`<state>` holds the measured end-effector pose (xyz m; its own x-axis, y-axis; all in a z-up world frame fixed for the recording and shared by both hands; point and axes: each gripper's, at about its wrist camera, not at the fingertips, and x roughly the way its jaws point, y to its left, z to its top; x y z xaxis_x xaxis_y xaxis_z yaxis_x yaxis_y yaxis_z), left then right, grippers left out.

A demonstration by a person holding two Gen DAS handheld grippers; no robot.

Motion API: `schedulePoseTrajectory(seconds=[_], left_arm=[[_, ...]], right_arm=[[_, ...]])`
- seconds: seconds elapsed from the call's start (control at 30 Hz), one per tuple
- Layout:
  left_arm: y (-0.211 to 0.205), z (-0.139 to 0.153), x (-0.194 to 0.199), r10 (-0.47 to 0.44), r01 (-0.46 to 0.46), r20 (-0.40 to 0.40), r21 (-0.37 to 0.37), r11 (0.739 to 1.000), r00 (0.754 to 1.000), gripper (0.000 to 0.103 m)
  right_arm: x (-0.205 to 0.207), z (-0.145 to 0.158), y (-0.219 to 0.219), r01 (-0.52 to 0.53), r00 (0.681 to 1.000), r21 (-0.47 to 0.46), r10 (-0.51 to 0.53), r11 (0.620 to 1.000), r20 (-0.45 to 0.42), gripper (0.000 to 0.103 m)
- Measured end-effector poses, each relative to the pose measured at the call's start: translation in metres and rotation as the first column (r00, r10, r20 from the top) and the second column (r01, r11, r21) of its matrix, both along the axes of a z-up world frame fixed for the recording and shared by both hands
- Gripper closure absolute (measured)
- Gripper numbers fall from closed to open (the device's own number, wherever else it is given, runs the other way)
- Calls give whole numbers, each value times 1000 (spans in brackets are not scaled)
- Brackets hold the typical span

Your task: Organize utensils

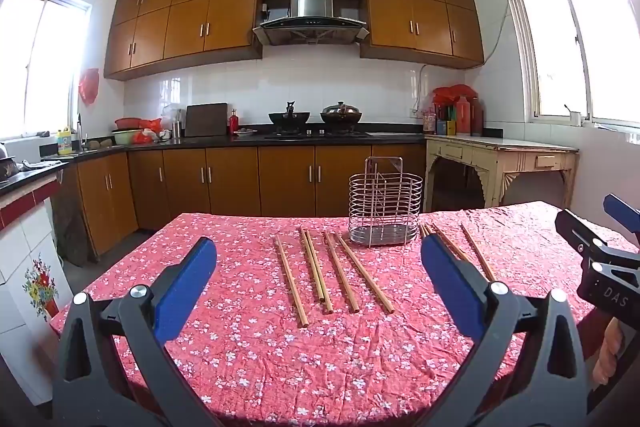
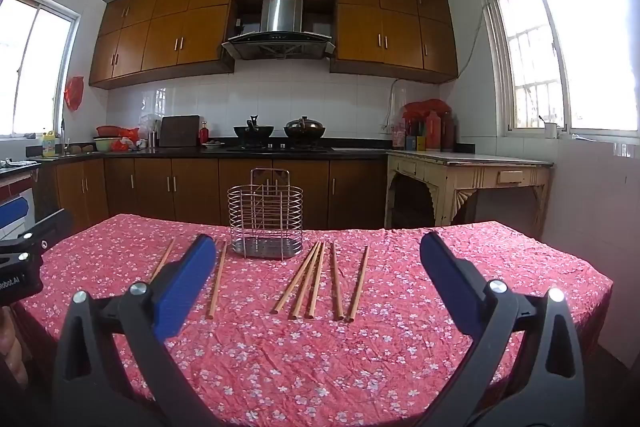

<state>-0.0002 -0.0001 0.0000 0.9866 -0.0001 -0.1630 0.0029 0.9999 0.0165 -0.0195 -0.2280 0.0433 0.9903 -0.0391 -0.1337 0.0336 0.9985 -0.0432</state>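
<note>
Plainly, both tongs are held spread wide above the near edge of the desk (image 1: 248, 359), which is covered by a red cloth printed with small white flowers. The left tongs (image 1: 318, 263) are released, with nothing between their blue pads (image 1: 184, 291); the right tongs (image 2: 318, 259) are likewise released and nothing is gripped by them. Each pair is pointed slightly downward toward the far side of the desk.

A wire rack (image 1: 385, 202) with a metal tray at its bottom is seen standing upright near the far edge of the desk, with no chopsticks in it. Wooden chopsticks are laid flat on the cloth on both sides of it. In the left wrist view, five chopsticks (image 1: 328, 273) are spread side by side just left of the rack, between the pads. In the right wrist view, another five chopsticks (image 2: 318, 281) are fanned out to the right of the rack, their far ends close together near the rack's base. Two more are seen to the rack's left, one partly hidden by the left blue pad.

A hand (image 1: 610, 355) is glimpsed at the right edge of the left wrist view, beneath the other pair of tongs.
</note>
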Motion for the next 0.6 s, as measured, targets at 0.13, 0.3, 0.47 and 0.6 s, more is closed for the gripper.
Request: schedulePoseTrajectory(seconds=[0.13, 0.3, 0.47, 0.6], left_arm=[[0, 0, 0, 3, -3, -2, -1, 1000, 1000, 2], [0, 0, 0, 0, 0, -4, 0, 1000, 1000, 2], [0, 0, 0, 0, 0, -5, 0, 1000, 1000, 2], [0, 0, 0, 2, -2, -4, 0, 1000, 1000, 2]], right_arm=[[0, 0, 0, 0, 1000, 2, 0, 1000, 0, 4], [0, -1, -1, 0, 1000, 2, 0, 1000, 0, 4], [0, -1, -2, 0, 1000, 6, 0, 1000, 0, 4], [0, -1, -2, 0, 1000, 5, 0, 1000, 1, 4]])
